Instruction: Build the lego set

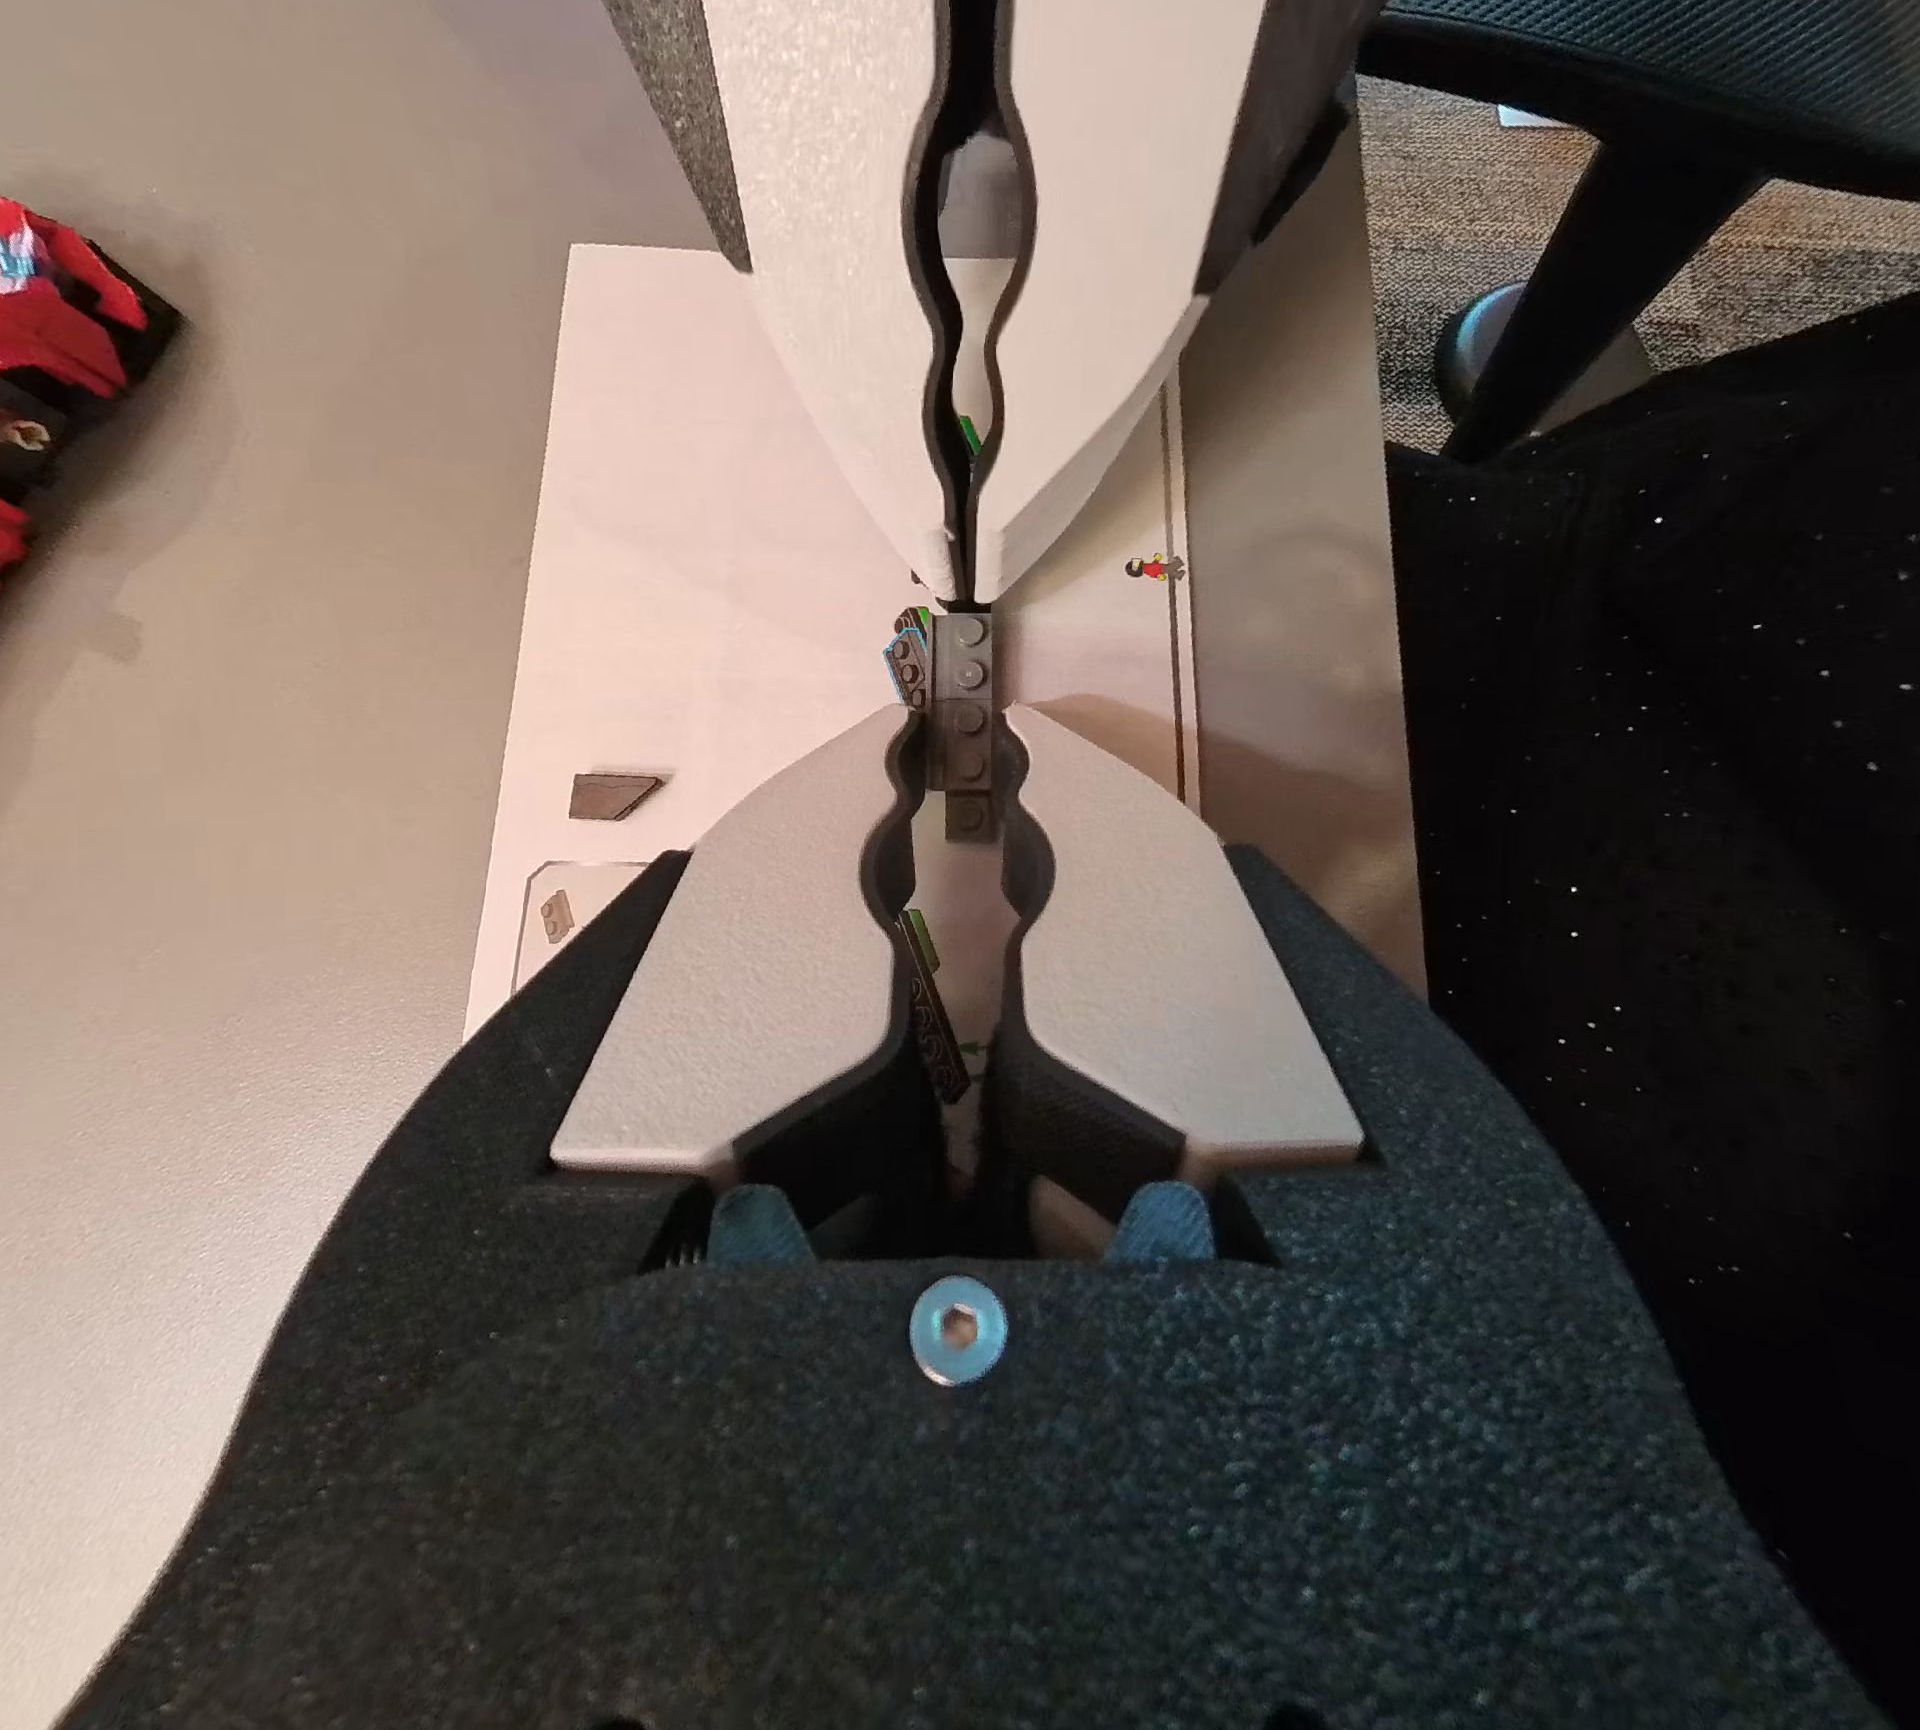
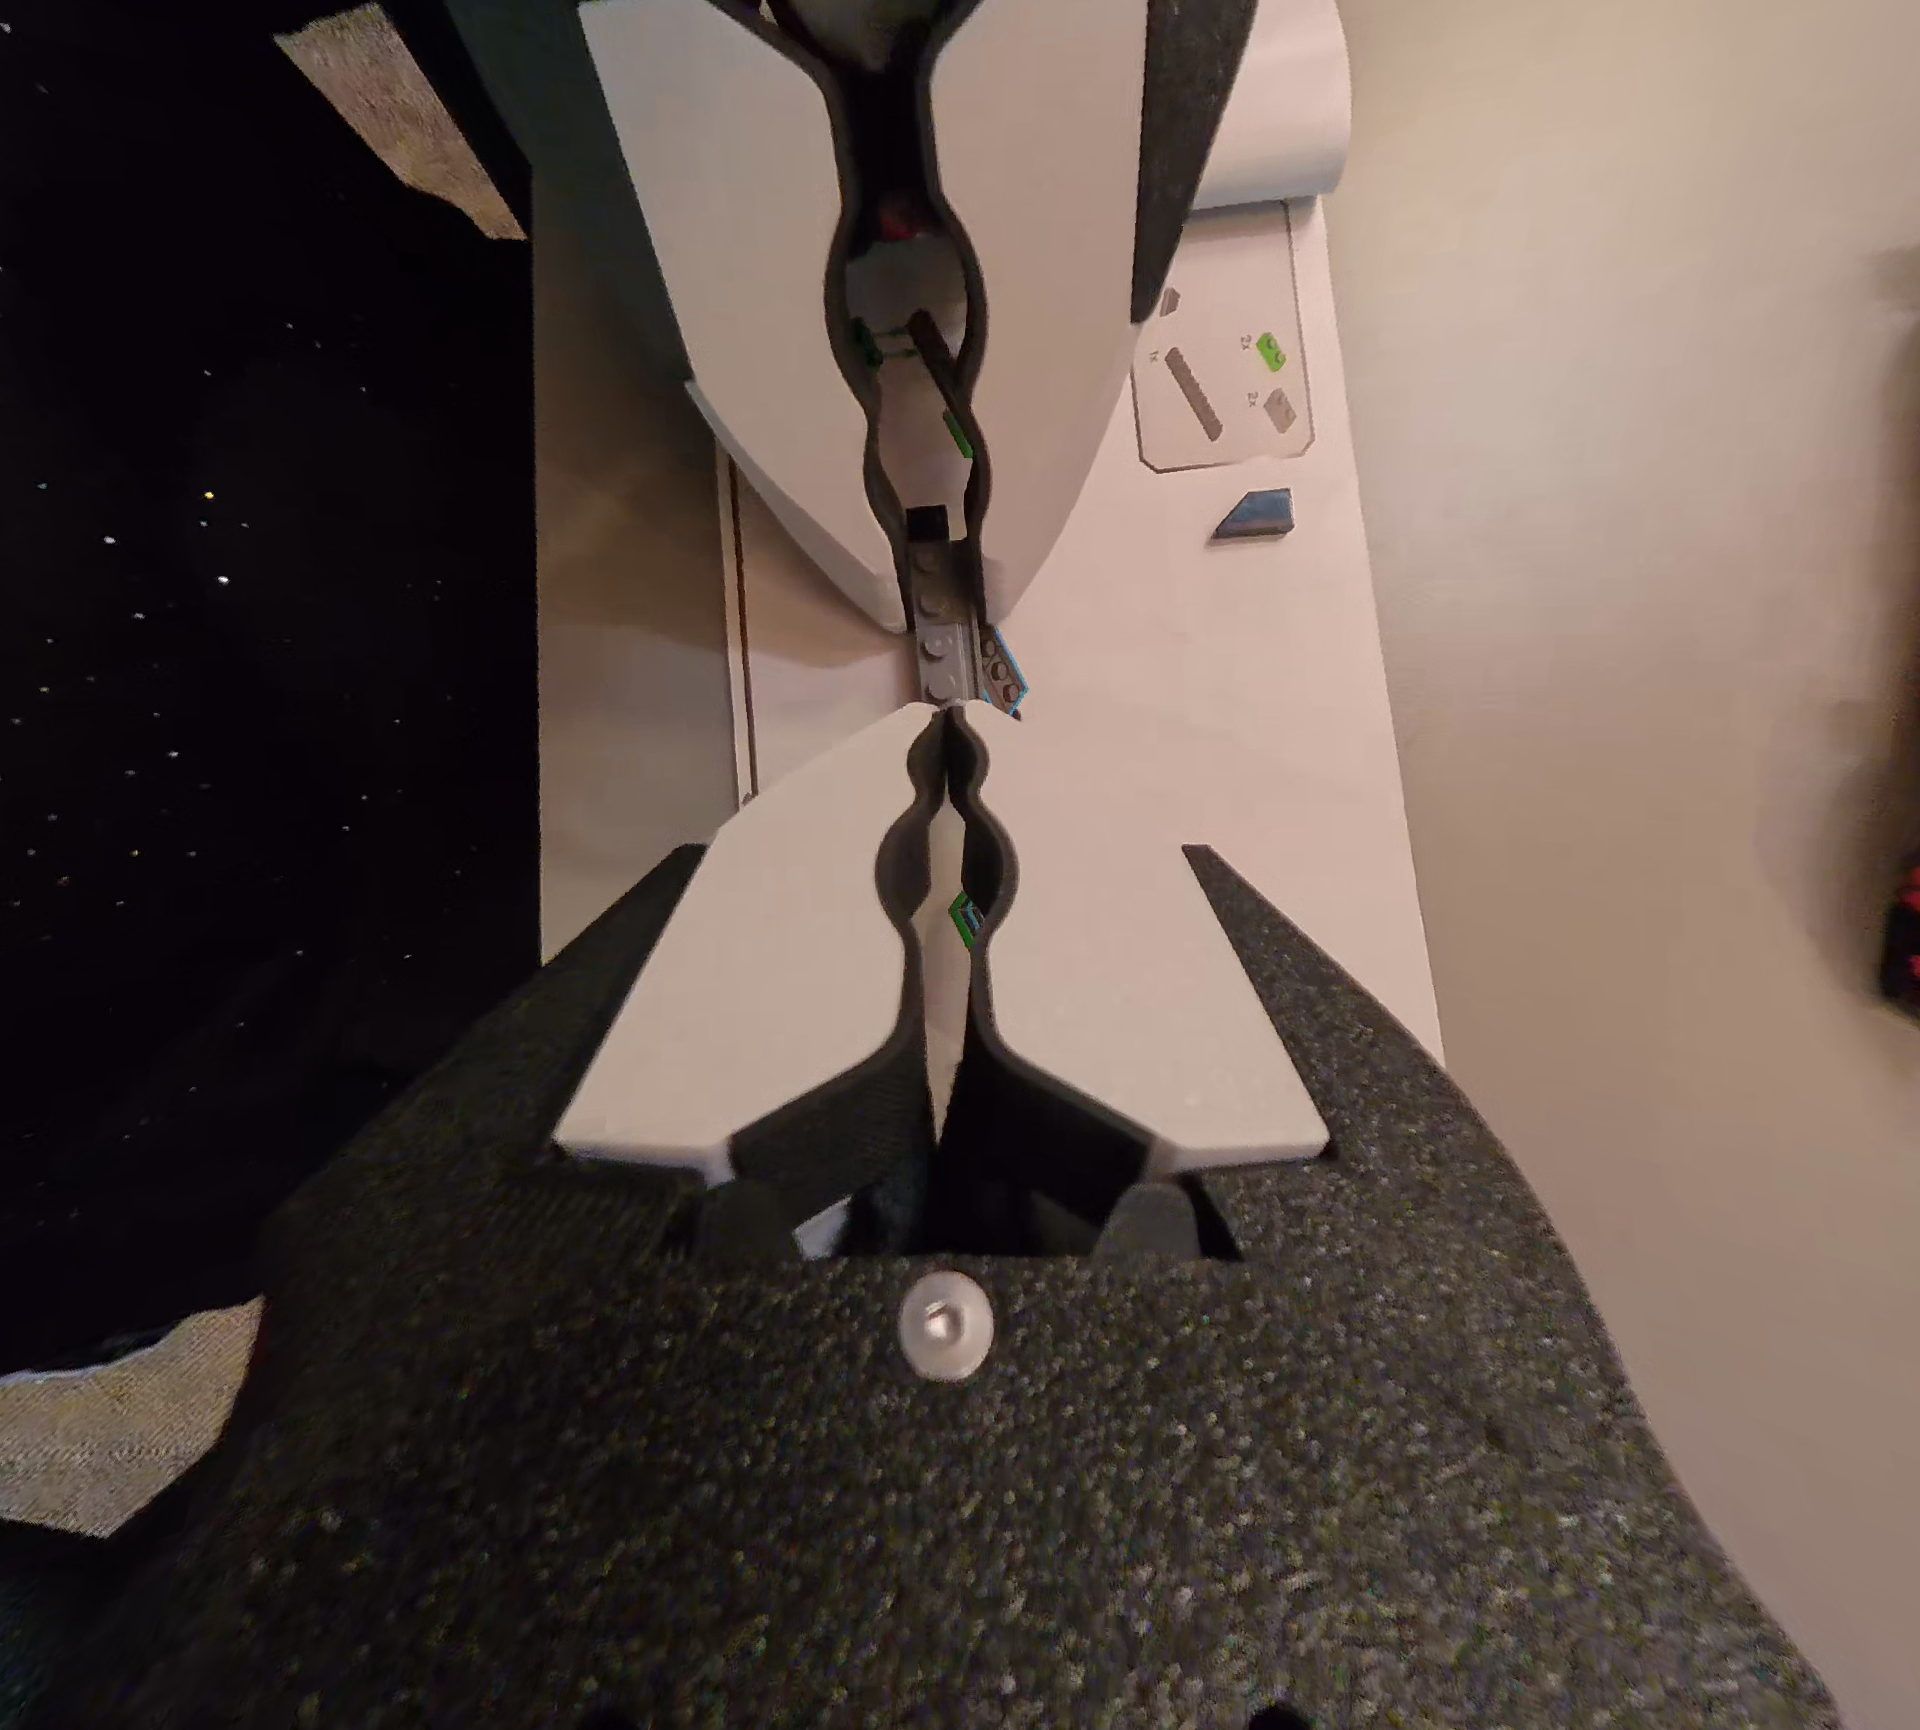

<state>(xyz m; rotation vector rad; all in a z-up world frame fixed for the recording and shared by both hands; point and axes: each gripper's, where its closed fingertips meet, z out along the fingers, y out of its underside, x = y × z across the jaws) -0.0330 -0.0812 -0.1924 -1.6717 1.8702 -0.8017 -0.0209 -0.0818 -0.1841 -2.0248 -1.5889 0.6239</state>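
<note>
My left gripper [image 1: 961, 730] is shut on a dark grey studded Lego strip [image 1: 968, 745] and holds it across its width, just above the open instruction booklet [image 1: 727, 537]. A lighter grey plate [image 1: 971, 657] sits on the strip's far end. My right gripper [image 1: 968, 587] comes in from the opposite side, jaws closed, with its tips at the end of that plate. In the right wrist view my right gripper [image 2: 943, 716] meets the light plate [image 2: 943, 654], and the left gripper [image 2: 940, 584] clamps the strip [image 2: 932, 579] beyond it.
A loose dark slope piece [image 1: 613, 795] lies on the booklet page [image 2: 1255, 517]. A red and black Lego build [image 1: 52, 350] sits on the table at the far side. A black office chair [image 1: 1662, 70] and dark speckled fabric [image 1: 1662, 849] lie past the table edge. My two grippers' fingertips are within a few centimetres of each other.
</note>
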